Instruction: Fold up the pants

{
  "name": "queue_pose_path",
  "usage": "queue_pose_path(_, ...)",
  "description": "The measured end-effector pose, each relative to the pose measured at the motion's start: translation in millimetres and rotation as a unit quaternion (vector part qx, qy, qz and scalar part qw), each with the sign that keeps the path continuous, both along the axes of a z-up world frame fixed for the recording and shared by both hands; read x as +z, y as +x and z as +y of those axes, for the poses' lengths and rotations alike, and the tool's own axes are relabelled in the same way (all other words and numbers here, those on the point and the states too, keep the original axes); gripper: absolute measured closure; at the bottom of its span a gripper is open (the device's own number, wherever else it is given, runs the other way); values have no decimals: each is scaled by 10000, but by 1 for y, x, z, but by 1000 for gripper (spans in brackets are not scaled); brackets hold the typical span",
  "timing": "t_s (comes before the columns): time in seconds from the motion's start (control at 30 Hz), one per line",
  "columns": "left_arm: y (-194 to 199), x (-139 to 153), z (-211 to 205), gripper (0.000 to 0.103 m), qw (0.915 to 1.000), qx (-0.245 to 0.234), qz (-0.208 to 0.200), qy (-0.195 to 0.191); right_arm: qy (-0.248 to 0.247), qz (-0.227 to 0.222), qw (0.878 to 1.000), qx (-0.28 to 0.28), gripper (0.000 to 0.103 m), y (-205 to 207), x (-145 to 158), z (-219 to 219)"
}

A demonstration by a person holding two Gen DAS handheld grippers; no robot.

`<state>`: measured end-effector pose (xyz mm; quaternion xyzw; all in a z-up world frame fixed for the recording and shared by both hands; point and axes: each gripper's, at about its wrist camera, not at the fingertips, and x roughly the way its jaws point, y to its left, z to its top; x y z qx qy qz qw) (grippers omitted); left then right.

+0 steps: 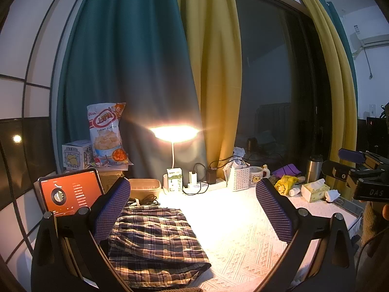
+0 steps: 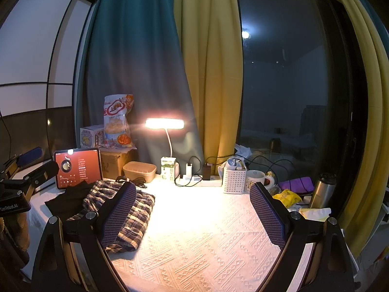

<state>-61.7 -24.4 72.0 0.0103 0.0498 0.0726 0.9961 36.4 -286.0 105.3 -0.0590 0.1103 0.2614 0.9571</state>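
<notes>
The plaid pants (image 1: 155, 238) lie folded in a flat stack on the white tablecloth (image 1: 243, 238), at the left. My left gripper (image 1: 197, 211) is open and empty, held above the table with its left finger over the pants' left edge. My right gripper (image 2: 192, 215) is open and empty, to the right of the pants (image 2: 131, 216); its left finger overlaps them in view. A dark cloth (image 2: 68, 198) lies at the pants' far left side. The right gripper also shows at the right edge of the left wrist view (image 1: 359, 170).
A tablet (image 2: 77, 168) stands at the left. Along the back are a lit desk lamp (image 2: 164, 123), a snack bag (image 2: 118, 119), a tub (image 2: 139, 170), a milk carton (image 2: 167, 169), a power strip (image 2: 199, 178), a white basket (image 2: 234, 180), a mug (image 2: 256, 177) and a steel flask (image 2: 322, 189).
</notes>
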Motion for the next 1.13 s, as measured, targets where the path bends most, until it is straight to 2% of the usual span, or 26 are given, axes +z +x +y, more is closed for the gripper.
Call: queue_pose_path(1.13, 0, -6, 0, 1, 10000, -51, 58, -31, -44, 37, 10000, 21, 7, 1, -7, 1)
